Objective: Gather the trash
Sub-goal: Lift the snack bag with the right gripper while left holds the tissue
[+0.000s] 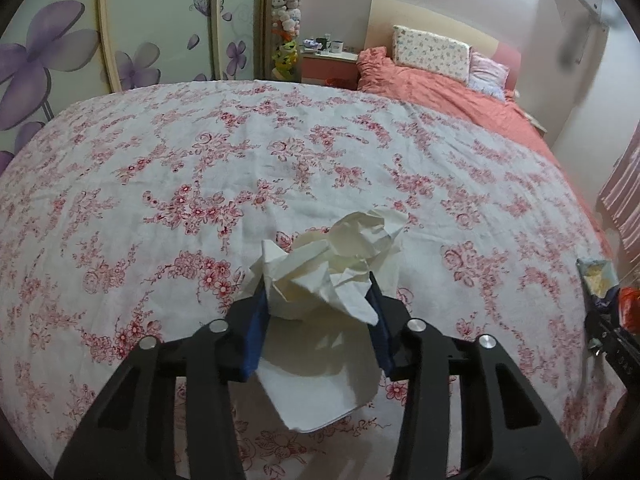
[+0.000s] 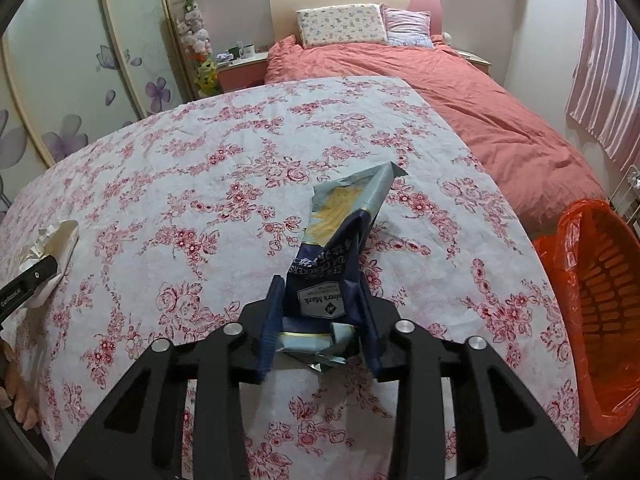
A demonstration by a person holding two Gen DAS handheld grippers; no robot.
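Left gripper [image 1: 318,300]: jaws closed against crumpled tissue [image 1: 332,272], wad pinched between blue pads, loose flap hanging below. Right gripper [image 2: 322,300]: jaws clamped on near end of cracker wrapper [image 2: 340,240], far end sticking up over floral tablecloth [image 2: 180,184]. 2 pieces held, neither binned yet. Orange-lined bin [image 2: 596,304] stands right of table, just beside edge. Judgement: swing right load over bin first, release only once fully above rim; keep grip firm, both items light, prone to slipping out.

Bedroom: floral-clothed tabletop [image 2: 224,168]; beyond it, bed [image 2: 460,112] with salmon duvet, two pillows [image 2: 344,24]; wardrobe doors [image 1: 60,52] with purple flowers; striped curtain [image 2: 600,80].
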